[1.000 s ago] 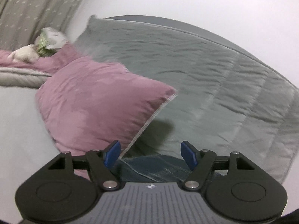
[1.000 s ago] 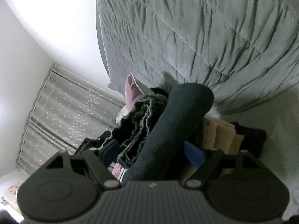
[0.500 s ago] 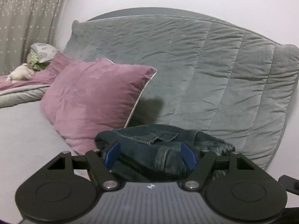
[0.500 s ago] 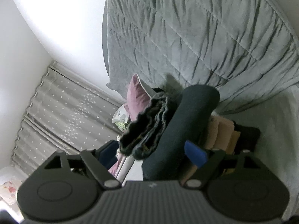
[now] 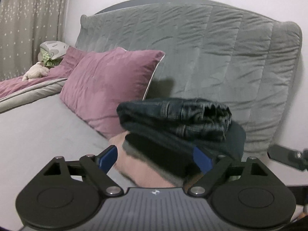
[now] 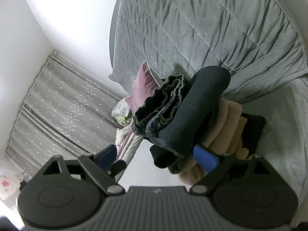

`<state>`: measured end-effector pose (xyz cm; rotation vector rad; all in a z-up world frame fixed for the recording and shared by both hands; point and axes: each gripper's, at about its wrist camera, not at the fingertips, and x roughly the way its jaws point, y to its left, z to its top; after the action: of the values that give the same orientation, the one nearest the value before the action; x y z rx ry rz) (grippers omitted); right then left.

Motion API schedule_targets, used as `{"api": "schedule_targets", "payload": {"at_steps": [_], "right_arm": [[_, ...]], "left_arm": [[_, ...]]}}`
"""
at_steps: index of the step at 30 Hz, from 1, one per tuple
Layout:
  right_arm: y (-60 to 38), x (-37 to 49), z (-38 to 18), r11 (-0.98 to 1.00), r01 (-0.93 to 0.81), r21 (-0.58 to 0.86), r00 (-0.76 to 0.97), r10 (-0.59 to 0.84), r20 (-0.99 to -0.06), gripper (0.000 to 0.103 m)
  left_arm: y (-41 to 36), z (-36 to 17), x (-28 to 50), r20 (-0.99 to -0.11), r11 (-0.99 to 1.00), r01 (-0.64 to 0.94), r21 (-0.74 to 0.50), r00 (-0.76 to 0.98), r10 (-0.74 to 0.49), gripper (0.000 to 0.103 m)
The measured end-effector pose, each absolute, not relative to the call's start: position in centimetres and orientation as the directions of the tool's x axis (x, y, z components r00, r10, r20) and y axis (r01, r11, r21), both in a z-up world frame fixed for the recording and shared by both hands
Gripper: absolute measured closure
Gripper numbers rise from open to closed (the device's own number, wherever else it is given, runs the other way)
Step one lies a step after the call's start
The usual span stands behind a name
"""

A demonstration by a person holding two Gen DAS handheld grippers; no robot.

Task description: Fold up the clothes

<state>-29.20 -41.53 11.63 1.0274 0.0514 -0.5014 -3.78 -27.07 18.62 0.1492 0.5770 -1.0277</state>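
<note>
Folded dark jeans [image 5: 173,113] lie on top of a stack of folded clothes on the bed. Under them are a navy garment [image 5: 236,134] and a beige-pink one [image 5: 138,169]. My left gripper [image 5: 155,158] stands open just in front of the stack, its blue pads either side of the lower layers without pinching. In the tilted right wrist view the jeans [image 6: 161,107] rest on the navy garment [image 6: 192,111], with beige folds [image 6: 227,127] and a black piece [image 6: 252,130] beneath. My right gripper [image 6: 156,156] is open, one pad beside the stack's edge.
A mauve pillow [image 5: 107,88] leans on the grey quilted headboard cushion [image 5: 211,57] just left of the stack. Pale grey sheet [image 5: 38,130] spreads to the left. A plush toy [image 5: 35,73] and folded items lie far left by the starred curtain [image 5: 28,19].
Both grippers have drawn back from the clothes. The jeans, close between the left fingers before, now sit farther off on top of the stack, and its lower layers have come into view.
</note>
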Motion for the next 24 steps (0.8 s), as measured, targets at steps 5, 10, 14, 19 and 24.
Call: {"api": "schedule_targets", "payload": {"at_steps": [5, 10, 14, 19, 24], "right_arm": [[-39.7, -28.5, 11.6, 0.439, 0.480, 0.760, 0.858, -0.416, -0.301, 0.006], [-37.9, -27.3, 11.1, 0.458, 0.572, 0.681, 0.807, -0.464, -0.365, 0.002], [-36.4, -25.8, 10.7, 0.493, 0.658, 0.570, 0.748, -0.516, -0.418, 0.000], [-35.1, -24.3, 9.9, 0.521, 0.720, 0.459, 0.694, -0.535, -0.481, 0.000], [-35.0, -24.3, 8.9, 0.484, 0.779, 0.399, 0.626, -0.571, -0.531, 0.000]], "left_arm": [[-25.6, 18.1, -4.8, -0.545, 0.514, 0.854, -0.087, 0.391, -0.742, 0.010], [-24.5, 17.2, -4.9, -0.569, 0.515, 0.855, -0.062, 0.393, -0.722, 0.007], [-23.8, 16.1, -4.9, -0.596, 0.519, 0.854, -0.035, 0.399, -0.697, 0.005], [-22.7, 14.7, -4.8, -0.622, 0.511, 0.860, 0.002, 0.401, -0.673, 0.003], [-21.9, 13.5, -4.2, -0.664, 0.518, 0.855, 0.004, 0.390, -0.638, 0.000]]}}
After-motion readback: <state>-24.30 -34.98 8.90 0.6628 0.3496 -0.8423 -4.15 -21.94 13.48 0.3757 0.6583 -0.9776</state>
